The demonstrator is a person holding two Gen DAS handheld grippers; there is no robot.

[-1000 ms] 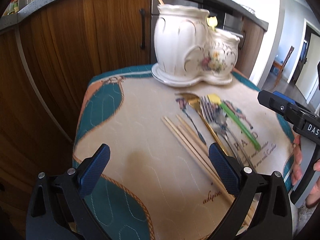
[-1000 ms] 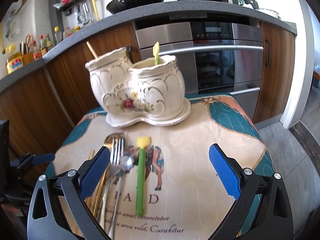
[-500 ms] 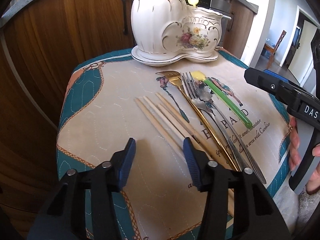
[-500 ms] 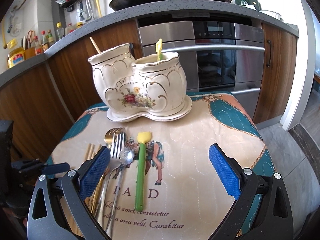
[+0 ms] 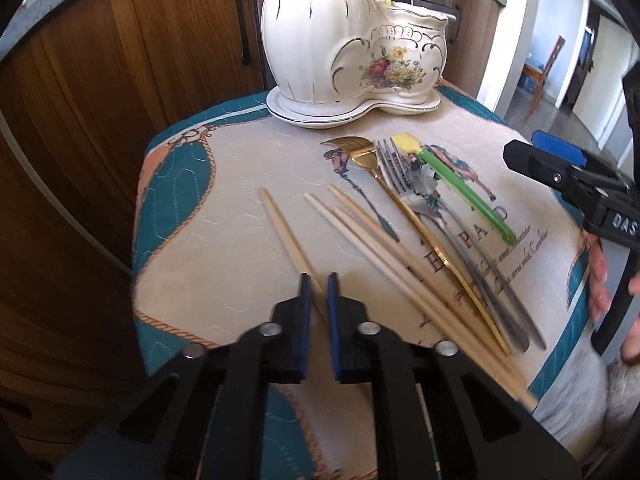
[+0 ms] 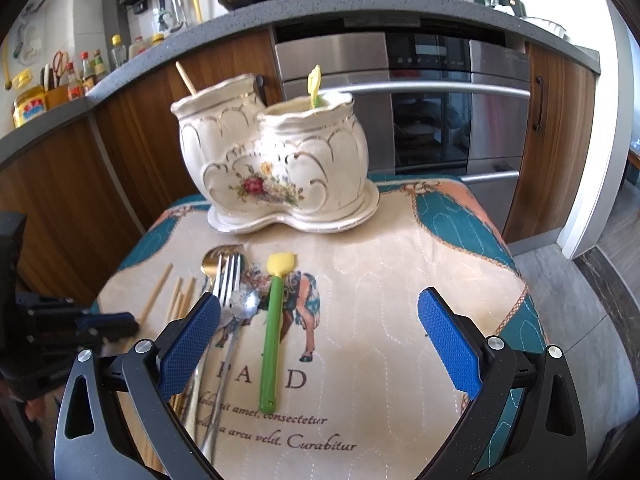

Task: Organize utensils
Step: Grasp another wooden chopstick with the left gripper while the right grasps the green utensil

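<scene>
While my right tool (image 6: 320, 344) waits agape, my left tool (image 5: 316, 300), just closing, clamps the leftmost chopstick (image 5: 286, 236), its length pointing toward the desk's far edge.

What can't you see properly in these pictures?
- Inside the holder: both views look at it from the side, so its walls hide all but a stick tip and a yellow tip.
- Near ends of the chopsticks: left view, blurred, then behind the left gripper.
- Fork and spoon handles: right view, behind the right gripper.
</scene>
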